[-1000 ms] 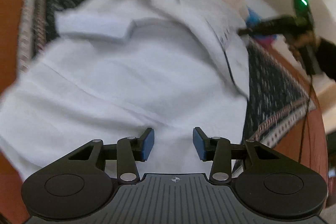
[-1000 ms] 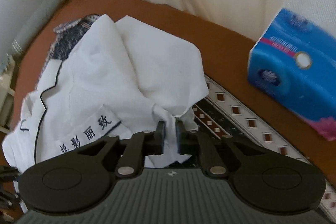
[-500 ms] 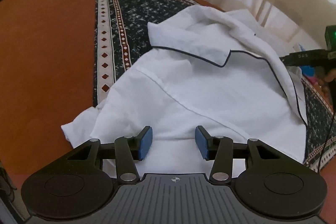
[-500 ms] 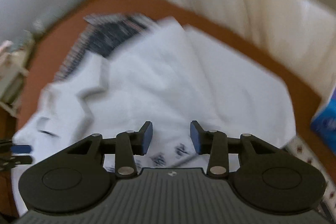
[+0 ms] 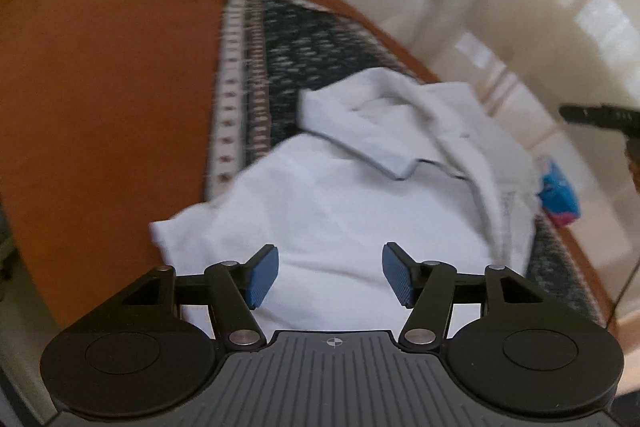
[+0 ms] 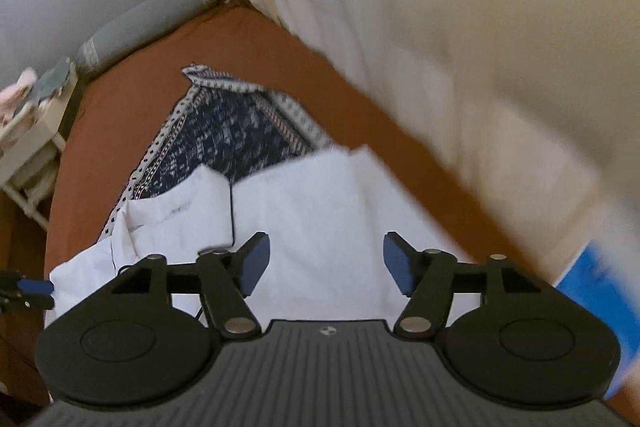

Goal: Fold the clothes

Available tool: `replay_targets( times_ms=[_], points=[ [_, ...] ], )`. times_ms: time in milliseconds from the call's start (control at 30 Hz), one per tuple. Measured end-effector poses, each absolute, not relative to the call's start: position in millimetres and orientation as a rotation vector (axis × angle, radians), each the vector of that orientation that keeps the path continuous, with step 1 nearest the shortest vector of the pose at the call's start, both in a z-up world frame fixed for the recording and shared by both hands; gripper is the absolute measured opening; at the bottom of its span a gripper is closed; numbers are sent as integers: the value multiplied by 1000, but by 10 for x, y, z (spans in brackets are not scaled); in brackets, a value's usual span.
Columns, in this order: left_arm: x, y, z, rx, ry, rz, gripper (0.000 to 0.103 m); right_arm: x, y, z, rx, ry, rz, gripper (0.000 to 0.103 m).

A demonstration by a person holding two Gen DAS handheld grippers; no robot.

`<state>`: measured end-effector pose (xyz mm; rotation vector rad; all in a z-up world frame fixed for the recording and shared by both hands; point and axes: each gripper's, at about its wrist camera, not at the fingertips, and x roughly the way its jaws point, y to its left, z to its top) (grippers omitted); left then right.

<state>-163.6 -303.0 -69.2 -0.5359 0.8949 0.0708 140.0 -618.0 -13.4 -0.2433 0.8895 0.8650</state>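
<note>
On the patterned runner [image 5: 280, 39] covering the orange-brown table [image 5: 100, 67], a white shirt [image 5: 340, 195] is lying rumpled, and it is being viewed from opposite sides by the two grippers. The left gripper [image 5: 330, 277] is being held with its jaws spread wide and nothing between them, just above the near edge of the shirt, whose body is stretching away forward and to the right toward the turned-over collar [image 5: 380, 147]. The right gripper [image 6: 324, 265] is likewise being held open and empty over the cloth, with the dark-piped front edge [image 6: 231, 215] lying just ahead and left of its left finger. Whether either gripper is touching the fabric cannot be told, the frames being blurred. The long axis of the shirt is judged to be running roughly between the two grippers, so each is nearer to one end. The next fold is judged to be turning on which edge is pinched first; neither is being pinched at present. A blue tissue pack [image 5: 558, 193] is lying just beyond the shirt on the right.
</note>
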Motion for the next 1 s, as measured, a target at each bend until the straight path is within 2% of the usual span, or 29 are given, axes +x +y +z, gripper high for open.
replay_targets(
  times_ms=[67, 167, 300, 467, 600, 933, 1000],
  points=[
    [-1521, -3157, -636, -540, 882, 11, 72, 1514, -6227, 67, -263, 888, 864, 79],
    [-1328, -3390, -572, -547, 854, -63, 72, 1712, -6290, 128, -271, 918, 849, 80],
    [-1078, -3659, -519, -564, 832, -102, 72, 1904, -6362, -115, -272, 987, 849, 80],
    [-829, -3876, -495, -551, 817, -81, 72, 2119, -6415, -696, -258, 1104, 854, 80],
    [-668, -3916, -624, -539, 860, -33, 72, 2276, -6460, -1053, -221, 1160, 862, 80],
    [-429, -4009, -1141, -428, 986, 21, 72, 2403, -6459, -1395, -128, 1188, 1047, 80],
    [-432, -4046, -1181, -388, 984, 10, 75, 2413, -6450, -1459, -109, 1191, 1051, 78]
  ],
)
